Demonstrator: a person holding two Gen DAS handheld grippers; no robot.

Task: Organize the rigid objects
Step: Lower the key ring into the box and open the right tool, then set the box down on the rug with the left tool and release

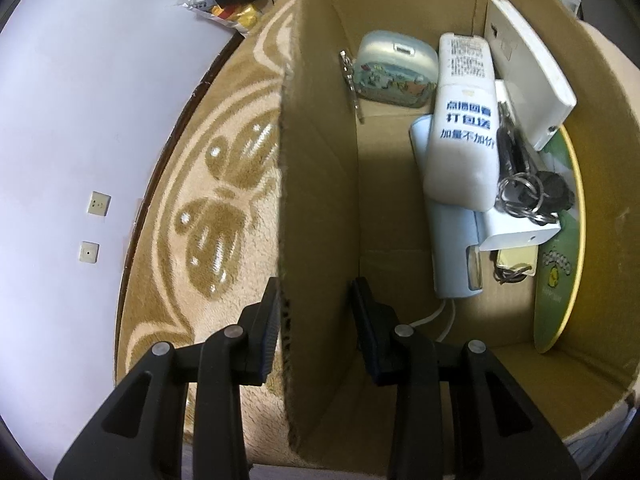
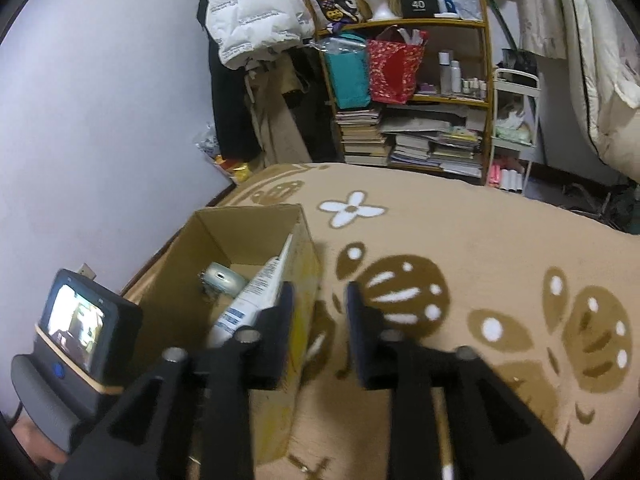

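**A:** So what's the room like? Looks like a bedroom to me.

**B:** Yep. Everything sits on a bed with a tan fleece blanket [image 2: 460,248] that has brown butterflies and a white flower on it. Pale lilac wall [image 1: 80,120] on the left with two small sockets. At the back there's a wooden shelf [image 2: 412,92] crammed with stacked books, a red bag, a teal bag and a wig head on top, plus a white puffer jacket [image 2: 256,12] hanging beside it.

**A:** And the stuff being sorted?

**B:** All in the cardboard box [image 1: 320,200] on the blanket, close to the wall. Inside, a white tube [image 1: 464,120] with blue print lies on top of the pile, a little blue tin [image 1: 394,68] is at the far end, a white flat gadget [image 1: 524,68] leans on the right wall, and there's a green plate [image 1: 560,272] on edge along that same wall. Black thing with key rings too, I think, but it's murky in there.

**A:** Tools?

**B:** The left tool [image 1: 314,328] straddles the box's left wall, one finger outside, one inside, spread wide and not squeezing it. The right tool [image 2: 318,332] is released too, empty, hanging over the box's right edge and the blanket.
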